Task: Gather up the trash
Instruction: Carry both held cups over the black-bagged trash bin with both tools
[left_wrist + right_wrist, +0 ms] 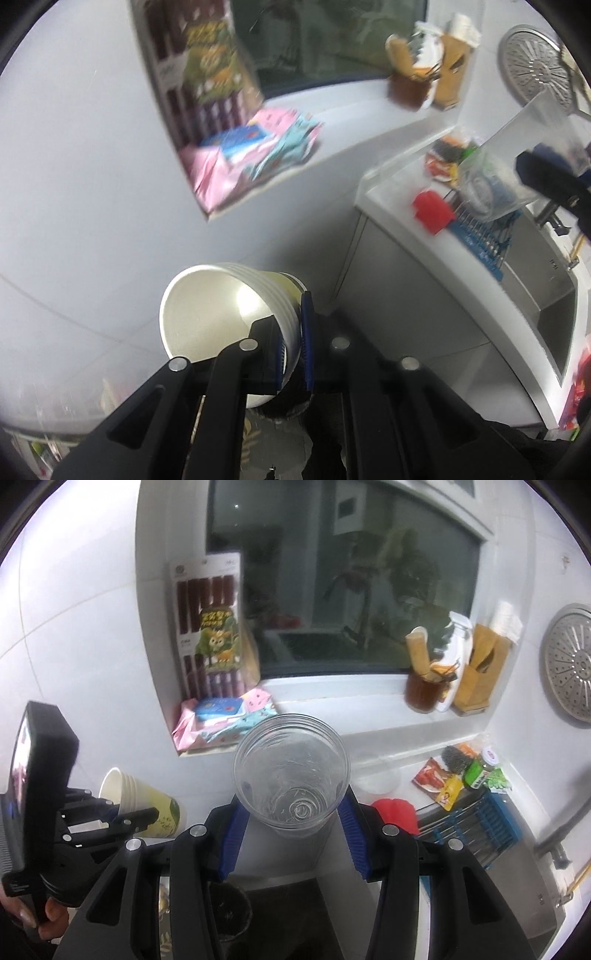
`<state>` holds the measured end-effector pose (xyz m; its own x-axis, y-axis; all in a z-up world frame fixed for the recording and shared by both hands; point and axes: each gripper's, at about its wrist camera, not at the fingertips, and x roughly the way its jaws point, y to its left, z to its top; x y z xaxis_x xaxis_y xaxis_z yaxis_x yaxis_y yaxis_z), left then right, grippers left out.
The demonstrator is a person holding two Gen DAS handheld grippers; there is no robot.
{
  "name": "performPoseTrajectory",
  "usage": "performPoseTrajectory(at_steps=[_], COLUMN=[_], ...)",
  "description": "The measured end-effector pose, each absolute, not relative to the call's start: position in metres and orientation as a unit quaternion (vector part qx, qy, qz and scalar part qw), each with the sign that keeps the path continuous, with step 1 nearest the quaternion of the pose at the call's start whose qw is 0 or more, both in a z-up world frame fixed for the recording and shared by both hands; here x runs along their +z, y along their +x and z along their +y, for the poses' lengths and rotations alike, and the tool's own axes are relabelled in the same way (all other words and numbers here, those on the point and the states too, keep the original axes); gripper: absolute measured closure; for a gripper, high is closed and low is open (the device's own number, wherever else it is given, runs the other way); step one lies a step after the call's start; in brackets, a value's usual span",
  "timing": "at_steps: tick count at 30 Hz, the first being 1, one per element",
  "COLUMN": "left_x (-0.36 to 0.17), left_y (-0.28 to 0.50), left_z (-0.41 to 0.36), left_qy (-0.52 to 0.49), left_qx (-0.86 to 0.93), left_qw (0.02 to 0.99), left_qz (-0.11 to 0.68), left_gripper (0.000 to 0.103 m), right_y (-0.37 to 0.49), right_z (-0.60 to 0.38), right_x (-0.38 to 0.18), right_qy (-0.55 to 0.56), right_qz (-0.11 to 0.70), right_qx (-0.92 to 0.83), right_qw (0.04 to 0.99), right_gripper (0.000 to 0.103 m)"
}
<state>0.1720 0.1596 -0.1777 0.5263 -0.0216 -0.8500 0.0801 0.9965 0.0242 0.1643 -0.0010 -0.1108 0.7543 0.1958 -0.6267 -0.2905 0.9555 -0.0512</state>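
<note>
Left wrist view: the left gripper is pinching the wall of a stack of white paper cups, jaws nearly closed, the cups' mouths tipping left, well below the window sill.

Right wrist view: the right gripper is clamping a clear plastic cup between its half-open blue pads, just below the sill; the paper cups are hanging lower left.
</note>
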Motion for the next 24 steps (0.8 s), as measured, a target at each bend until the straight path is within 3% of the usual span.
performPoseTrajectory(at_steps=[14, 24], left_x=[-0.272, -0.354], left_y=[0.172, 0.166], left_z=[0.209, 0.244], left_qy=[-0.012, -0.059], left_qx=[0.015, 0.051], left_qw=[0.825, 0.783], left_qz=[0.565, 0.617], left_gripper=[0.093, 0.093], right_y=[0.193, 0.206], right_z=[0.047, 0.087], right_x=[-0.15, -0.219], right_qy=[-0.101, -0.118], right_qz=[0.363, 0.408], right_qx=[0.176, 0.226], right_qw=[0.91, 0.877], right_gripper=[0.057, 0.057])
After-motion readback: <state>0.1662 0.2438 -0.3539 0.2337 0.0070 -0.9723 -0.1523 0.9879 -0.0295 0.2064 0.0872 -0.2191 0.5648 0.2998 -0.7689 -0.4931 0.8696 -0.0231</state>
